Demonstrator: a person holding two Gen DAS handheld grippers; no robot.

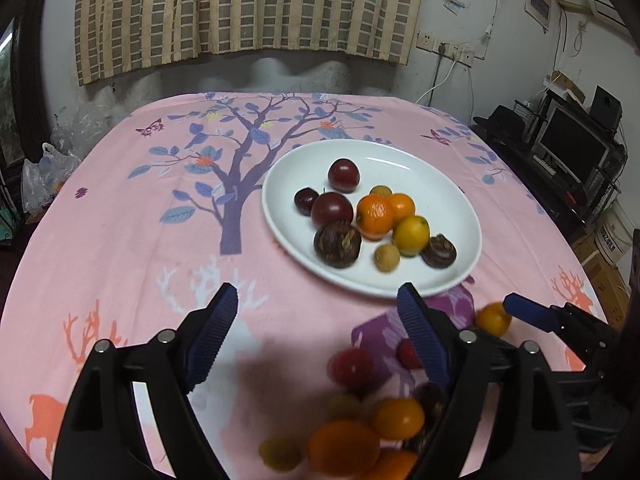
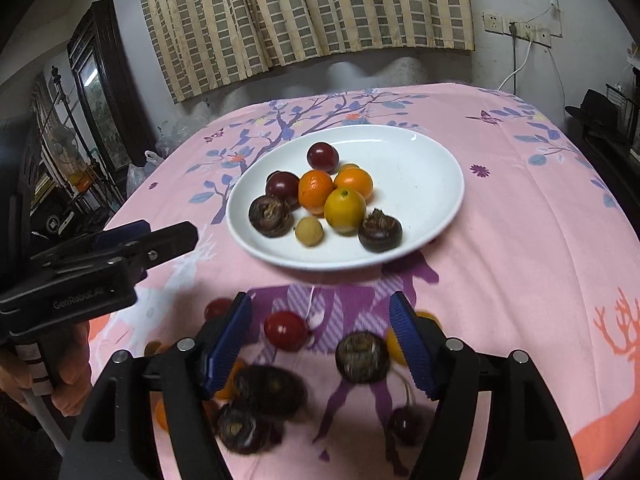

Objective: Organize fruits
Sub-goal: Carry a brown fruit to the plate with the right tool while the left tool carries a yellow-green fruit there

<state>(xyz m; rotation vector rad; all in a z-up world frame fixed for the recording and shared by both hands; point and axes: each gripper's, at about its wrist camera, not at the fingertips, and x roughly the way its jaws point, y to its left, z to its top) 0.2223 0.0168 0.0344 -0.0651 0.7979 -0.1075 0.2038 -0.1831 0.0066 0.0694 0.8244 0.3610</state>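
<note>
A white plate (image 1: 440, 168) (image 2: 420, 168) on the pink tablecloth holds several fruits: dark red plums (image 1: 343, 175), oranges (image 1: 374, 216), a yellow kumquat (image 2: 345, 210), brown water chestnuts (image 2: 270, 216) and a small longan (image 2: 308, 231). More loose fruit lies on the cloth near me: a red fruit (image 2: 285, 330), a water chestnut (image 2: 362, 356), oranges (image 1: 398, 418). My left gripper (image 1: 316, 328) is open and empty above the loose pile. My right gripper (image 2: 320, 340) is open and empty, with the loose water chestnut between its fingers' span, below.
The left gripper's body (image 2: 100, 264) sits at the left of the right wrist view. The right gripper's blue fingertip (image 1: 528, 312) shows beside a loose kumquat (image 1: 494, 320). A curtain and wall stand behind the table; plastic bags (image 1: 44, 176) lie at its left.
</note>
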